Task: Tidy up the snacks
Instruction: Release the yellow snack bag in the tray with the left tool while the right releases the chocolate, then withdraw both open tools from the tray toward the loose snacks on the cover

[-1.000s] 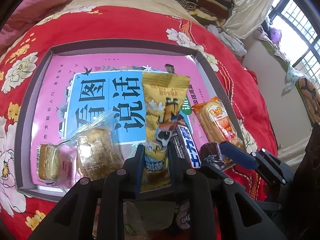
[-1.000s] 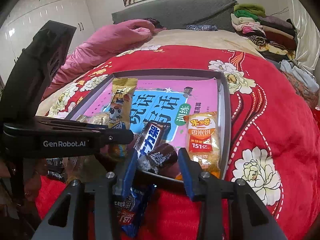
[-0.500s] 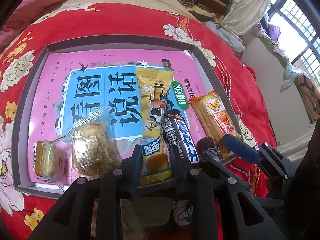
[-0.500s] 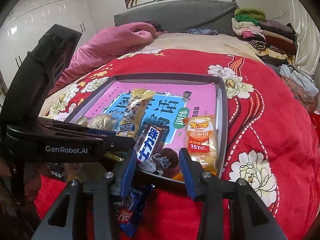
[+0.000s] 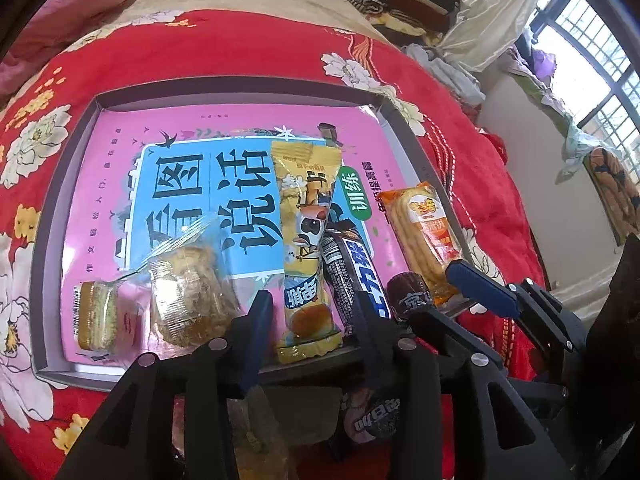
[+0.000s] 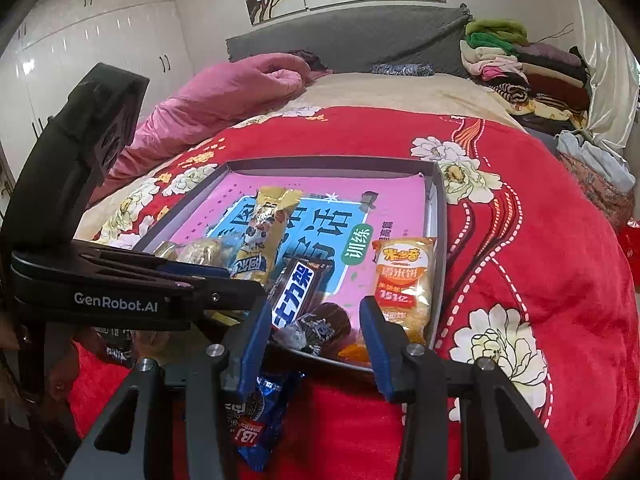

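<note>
A grey tray [image 5: 60,216] lined with a pink book lies on the red floral blanket. In it sit a small cake pack [image 5: 100,316], a clear-wrapped cake [image 5: 188,296], a yellow packet [image 5: 304,240], a black chocolate bar [image 5: 352,276], a brown candy [image 5: 408,292] and an orange rice-cracker pack [image 5: 424,232]. My left gripper [image 5: 310,320] straddles the yellow packet's near end; its jaws are opening and the pads stand clear of it. My right gripper [image 6: 314,332] is also opening, with the brown candy [image 6: 324,324] loose between its fingers at the tray's front rim [image 6: 438,280].
A blue cookie pack [image 6: 256,428] lies on the blanket in front of the tray, under my right gripper. More wrapped snacks [image 5: 372,420] sit below my left gripper. A pink quilt [image 6: 224,92] and stacked clothes [image 6: 520,68] are at the far end of the bed.
The yellow packet, first raised in my left gripper, now lies flat in the tray and the jaws have spread off it. The brown candy sank onto the tray as my right jaws widened.
</note>
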Demonstrator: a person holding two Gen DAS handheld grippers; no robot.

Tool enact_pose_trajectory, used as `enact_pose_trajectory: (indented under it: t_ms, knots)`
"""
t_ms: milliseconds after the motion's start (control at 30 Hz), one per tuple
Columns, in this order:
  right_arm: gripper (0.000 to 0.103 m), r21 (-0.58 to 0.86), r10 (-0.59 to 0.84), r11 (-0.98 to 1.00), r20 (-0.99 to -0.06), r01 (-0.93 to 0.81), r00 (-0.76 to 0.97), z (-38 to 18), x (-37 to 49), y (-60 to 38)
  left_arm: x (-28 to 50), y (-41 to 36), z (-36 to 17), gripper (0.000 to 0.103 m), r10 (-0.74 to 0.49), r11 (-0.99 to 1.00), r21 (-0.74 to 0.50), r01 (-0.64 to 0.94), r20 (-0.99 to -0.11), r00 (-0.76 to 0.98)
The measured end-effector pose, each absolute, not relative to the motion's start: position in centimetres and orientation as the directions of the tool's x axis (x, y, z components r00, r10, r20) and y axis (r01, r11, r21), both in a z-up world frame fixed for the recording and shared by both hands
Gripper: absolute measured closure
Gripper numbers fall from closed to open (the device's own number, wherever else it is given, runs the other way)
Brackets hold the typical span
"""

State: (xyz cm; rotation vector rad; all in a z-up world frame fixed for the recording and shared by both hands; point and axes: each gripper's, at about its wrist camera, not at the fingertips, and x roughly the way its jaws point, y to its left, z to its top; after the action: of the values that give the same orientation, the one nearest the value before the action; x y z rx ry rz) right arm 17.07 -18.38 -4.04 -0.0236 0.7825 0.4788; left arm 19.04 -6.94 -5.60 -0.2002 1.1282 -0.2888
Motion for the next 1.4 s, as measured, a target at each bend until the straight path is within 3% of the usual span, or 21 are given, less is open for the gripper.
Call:
enact_pose_trajectory:
  t_ms: [867, 1400]
  knots:
    - [0.048, 0.179, 0.425, 0.891, -0.648, -0.416, 0.632, -3.3, 16.9, -19.0, 16.9, -2.7, -1.7, 0.037, -0.266, 0.961, -0.265, 0.075, -0.823, 0.501]
    - [0.037, 0.169, 0.461, 0.876, -0.571, -0.452, 0.679, -1.4, 15.5, -18.7, 15.4, 0.0, -0.1, 0.035, -0.234, 0.966, -0.255, 0.038, -0.806, 0.543]
